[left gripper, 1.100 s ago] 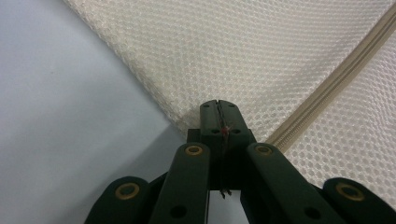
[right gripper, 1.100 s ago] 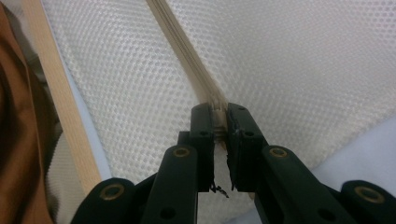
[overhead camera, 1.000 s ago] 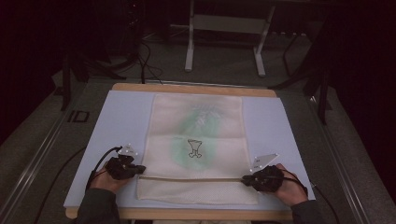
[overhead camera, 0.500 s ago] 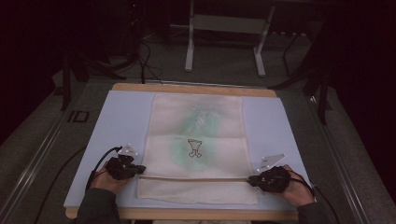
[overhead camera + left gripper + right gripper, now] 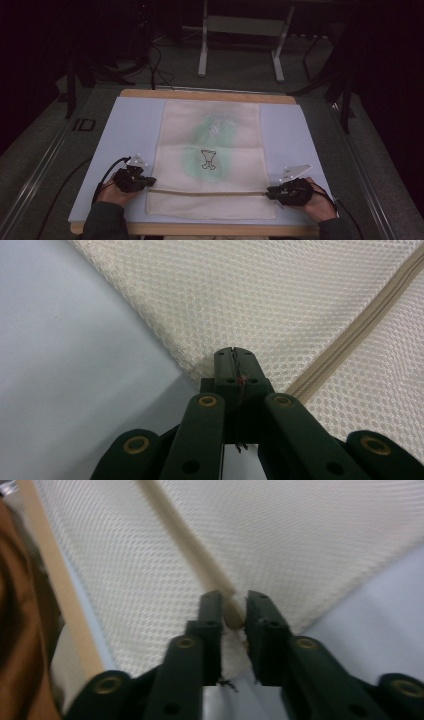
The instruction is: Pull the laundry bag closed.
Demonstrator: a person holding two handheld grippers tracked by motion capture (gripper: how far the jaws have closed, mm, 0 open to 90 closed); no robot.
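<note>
lower left of frame, my left gripper (image 5: 146,181) stays clamped on the mesh bag (image 5: 210,150) edge. my right gripper (image 5: 272,191) jaws, just opening, straddle the zipper pull (image 5: 233,615); i'd regrip squarely, keeping the bag taut.

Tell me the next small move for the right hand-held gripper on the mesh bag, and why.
Probably draw the right hand-held gripper back off the zipper's end. Its jaws have just been opening, with the zipper end loose between them, while the left hand-held gripper is clamped on the mesh bag's opposite edge.
</note>
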